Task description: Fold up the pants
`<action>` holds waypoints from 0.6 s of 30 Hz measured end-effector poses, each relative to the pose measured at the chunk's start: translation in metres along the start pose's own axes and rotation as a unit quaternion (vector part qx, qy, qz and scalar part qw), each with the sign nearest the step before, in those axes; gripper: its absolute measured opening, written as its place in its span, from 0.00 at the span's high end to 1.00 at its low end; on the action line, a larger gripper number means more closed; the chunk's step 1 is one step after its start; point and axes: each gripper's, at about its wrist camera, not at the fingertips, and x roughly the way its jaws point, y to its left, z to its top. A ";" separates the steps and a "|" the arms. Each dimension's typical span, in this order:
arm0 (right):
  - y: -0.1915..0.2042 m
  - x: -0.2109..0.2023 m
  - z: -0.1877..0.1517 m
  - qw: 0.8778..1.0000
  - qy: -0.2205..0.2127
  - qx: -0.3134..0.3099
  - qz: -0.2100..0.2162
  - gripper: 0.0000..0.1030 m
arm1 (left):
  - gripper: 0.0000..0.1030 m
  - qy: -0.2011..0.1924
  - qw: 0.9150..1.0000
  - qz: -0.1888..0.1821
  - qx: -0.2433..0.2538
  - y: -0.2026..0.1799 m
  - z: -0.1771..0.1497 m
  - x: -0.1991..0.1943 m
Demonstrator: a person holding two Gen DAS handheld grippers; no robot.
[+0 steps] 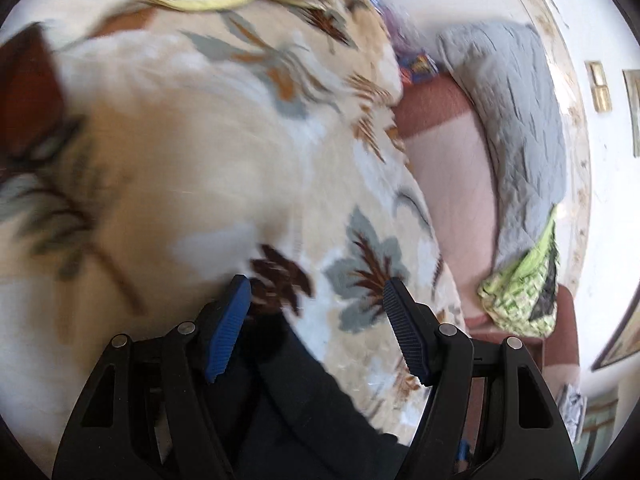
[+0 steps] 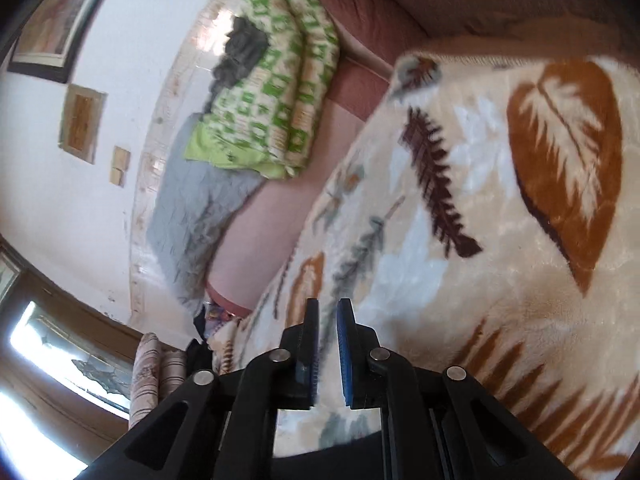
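Leaf-print blanket (image 1: 200,160): fills both frames. Black pants (image 1: 304,400): lower centre of the left view, limp, light, best taken at an edge. My left gripper (image 1: 316,292): apart, empty. My right gripper (image 2: 328,312): nearly together, nothing between.

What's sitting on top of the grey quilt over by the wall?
A folded green-and-white blanket lies on one end of the grey quilt, with a dark grey cloth on the blanket. The quilt's end beneath the blanket is covered, so nothing under there can be seen.

Black pants (image 1: 312,408), cream leaf-print blanket (image 2: 500,208), grey quilt (image 1: 516,128)
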 end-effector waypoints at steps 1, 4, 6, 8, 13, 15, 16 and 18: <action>0.006 -0.007 -0.001 1.000 0.000 -0.010 0.003 0.89 | 0.34 -0.004 1.000 -0.003 0.004 0.000 -0.002 -0.005; 0.016 -0.023 -0.005 0.999 0.019 -0.030 0.013 0.66 | 0.34 0.005 0.999 -0.029 0.032 -0.015 -0.021 -0.021; 0.015 -0.037 -0.013 0.999 0.038 -0.023 0.030 0.53 | 0.34 0.004 0.997 -0.043 0.060 -0.031 -0.037 -0.032; 0.007 -0.055 -0.025 0.995 0.077 0.009 0.062 0.53 | 0.33 0.012 0.993 -0.070 0.090 -0.051 -0.064 -0.042; -0.033 -0.077 -0.062 0.978 0.161 0.113 0.067 0.52 | 0.32 0.044 0.987 -0.093 0.125 -0.074 -0.117 -0.038; -0.054 -0.074 -0.072 0.969 0.194 0.150 0.022 0.52 | 0.32 0.053 0.987 -0.083 0.125 -0.074 -0.126 -0.030; -0.058 -0.074 -0.073 0.968 0.197 0.156 0.010 0.52 | 0.33 0.057 0.988 -0.081 0.121 -0.072 -0.129 -0.028; -0.066 -0.069 -0.076 0.965 0.204 0.164 -0.011 0.52 | 0.33 0.066 0.989 -0.074 0.107 -0.062 -0.129 -0.023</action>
